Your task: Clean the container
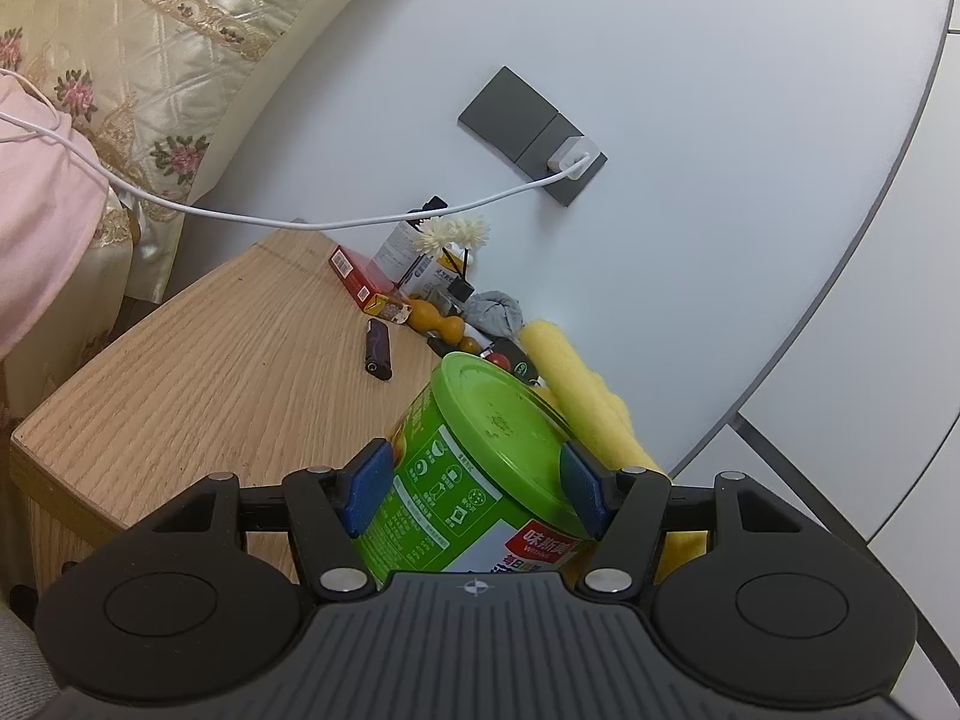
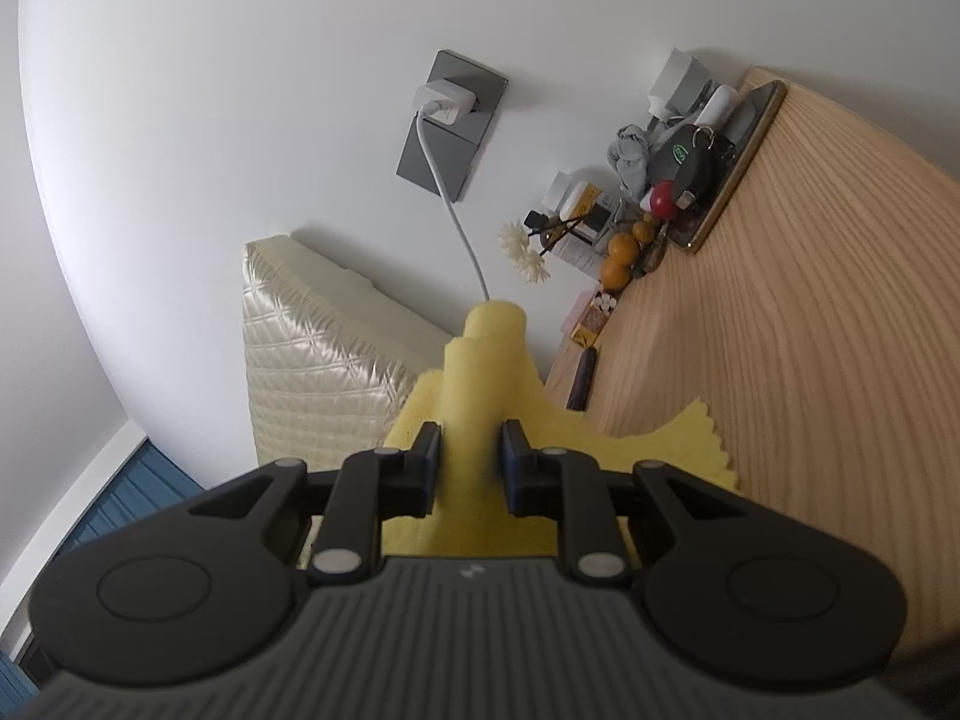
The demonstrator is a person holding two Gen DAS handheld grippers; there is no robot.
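A green container (image 1: 468,456) with a green lid and printed label sits tilted between the blue pads of my left gripper (image 1: 477,477), which is shut on its sides above the wooden table (image 1: 198,384). A yellow cloth (image 1: 576,378) shows just behind and to the right of the container in the left wrist view. In the right wrist view my right gripper (image 2: 471,456) is shut on that yellow cloth (image 2: 480,372), which stands up bunched between the fingers and spreads below them. The container is not in the right wrist view.
Clutter lines the table's far edge by the wall: a red box (image 1: 360,276), a dark lighter (image 1: 377,350), orange gourds (image 1: 435,318), a grey rag (image 1: 497,312), white flowers (image 1: 456,233), a car key (image 2: 684,165). A white charger cable (image 1: 360,219) hangs from the grey socket (image 1: 534,135). A quilted headboard (image 2: 318,354) stands left.
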